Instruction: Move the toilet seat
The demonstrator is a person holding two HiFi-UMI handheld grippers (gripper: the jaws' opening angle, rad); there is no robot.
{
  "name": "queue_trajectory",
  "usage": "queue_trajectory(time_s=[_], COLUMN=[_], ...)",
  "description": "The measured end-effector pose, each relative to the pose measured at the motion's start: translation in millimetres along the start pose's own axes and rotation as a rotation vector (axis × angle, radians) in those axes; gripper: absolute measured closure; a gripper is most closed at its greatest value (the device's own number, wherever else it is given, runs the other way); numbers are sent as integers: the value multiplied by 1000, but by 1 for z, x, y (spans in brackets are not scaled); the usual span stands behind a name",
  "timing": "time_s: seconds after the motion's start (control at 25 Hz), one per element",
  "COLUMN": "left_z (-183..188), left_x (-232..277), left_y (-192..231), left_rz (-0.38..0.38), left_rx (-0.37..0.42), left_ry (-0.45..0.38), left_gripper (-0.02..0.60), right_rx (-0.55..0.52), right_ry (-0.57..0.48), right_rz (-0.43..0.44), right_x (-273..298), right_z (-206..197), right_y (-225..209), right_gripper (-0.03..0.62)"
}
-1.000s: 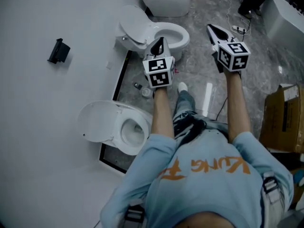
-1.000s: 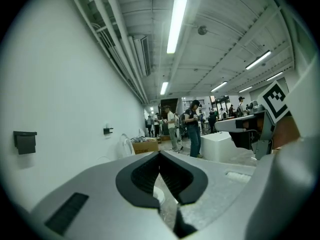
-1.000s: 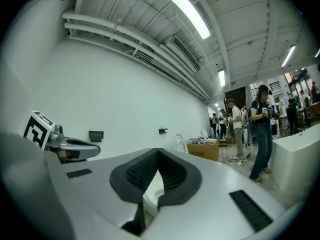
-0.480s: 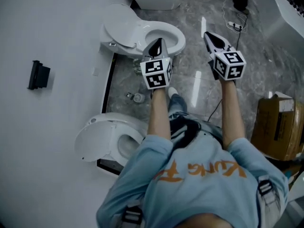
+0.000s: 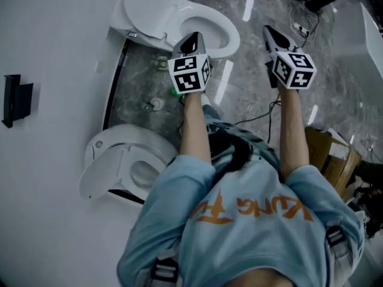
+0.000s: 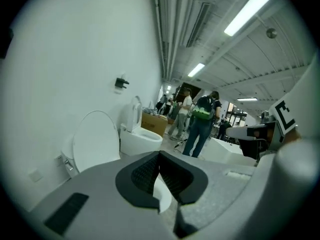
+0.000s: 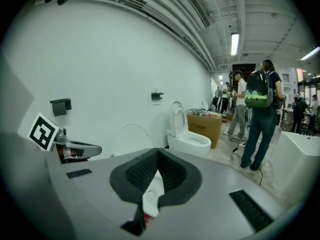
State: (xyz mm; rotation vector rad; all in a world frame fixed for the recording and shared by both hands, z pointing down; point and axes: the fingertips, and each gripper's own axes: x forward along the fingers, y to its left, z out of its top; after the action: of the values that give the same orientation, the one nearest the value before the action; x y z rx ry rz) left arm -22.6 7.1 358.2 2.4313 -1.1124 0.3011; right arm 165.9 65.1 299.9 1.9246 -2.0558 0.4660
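Two white toilets stand along the white wall. The far toilet point(image 5: 209, 28) has its lid point(image 5: 140, 8) raised against the wall. The near toilet point(image 5: 134, 166) sits by my left hip, its lid point(image 5: 99, 178) also up. My left gripper point(image 5: 191, 40) hangs in the air over the near rim of the far bowl, shut and empty. My right gripper point(image 5: 270, 33) is level with it, out over the marble floor to the right, shut and empty. In the left gripper view the shut jaws point(image 6: 159, 154) point at a raised lid point(image 6: 95, 144). The right gripper's jaws point(image 7: 158, 151) also meet.
A black holder point(image 5: 15, 100) hangs on the wall. Cables point(image 5: 257, 118) trail across the floor, and a cardboard box point(image 5: 332, 160) stands at the right. A white tub point(image 5: 371, 34) is at the far right. Several people point(image 7: 260, 114) stand further down the room beside another box point(image 7: 205, 124).
The view has travelled forward along the wall: both toilets slid down and left in the head view. Both grippers kept their pose, shut, now nearer the far toilet.
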Motion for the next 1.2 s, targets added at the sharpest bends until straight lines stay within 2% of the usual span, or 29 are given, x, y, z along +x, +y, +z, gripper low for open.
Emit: queue_trajectory(time_s=[0.12, 0.28, 0.44, 0.52, 0.64, 0.8, 0.96, 1.2], left_z=[2, -17, -21, -21, -25, -27, -32, -72], left_x=[18, 38, 54, 66, 83, 102, 133, 177], left_y=[31, 39, 27, 26, 25, 15, 18, 24], left_rz=[12, -1, -48, -58, -69, -85, -49, 64], left_rx=[-30, -82, -68, -86, -90, -44, -15, -118], left_ry=[-2, 32, 44, 55, 73, 99, 138, 243], left_gripper=[581, 581, 581, 581, 581, 581, 581, 581], right_rx=[-43, -82, -74, -79, -111, -63, -12, -6], right_ry=[17, 74, 106, 99, 89, 77, 72, 161], right_rz=[34, 68, 35, 31, 68, 106, 154, 308], right_x=[40, 59, 64, 70, 80, 98, 138, 205], right_z=[10, -3, -7, 1, 6, 4, 7, -10], right_y=[18, 28, 1, -7, -7, -24, -48, -72], right_gripper=[595, 595, 594, 595, 595, 594, 594, 594])
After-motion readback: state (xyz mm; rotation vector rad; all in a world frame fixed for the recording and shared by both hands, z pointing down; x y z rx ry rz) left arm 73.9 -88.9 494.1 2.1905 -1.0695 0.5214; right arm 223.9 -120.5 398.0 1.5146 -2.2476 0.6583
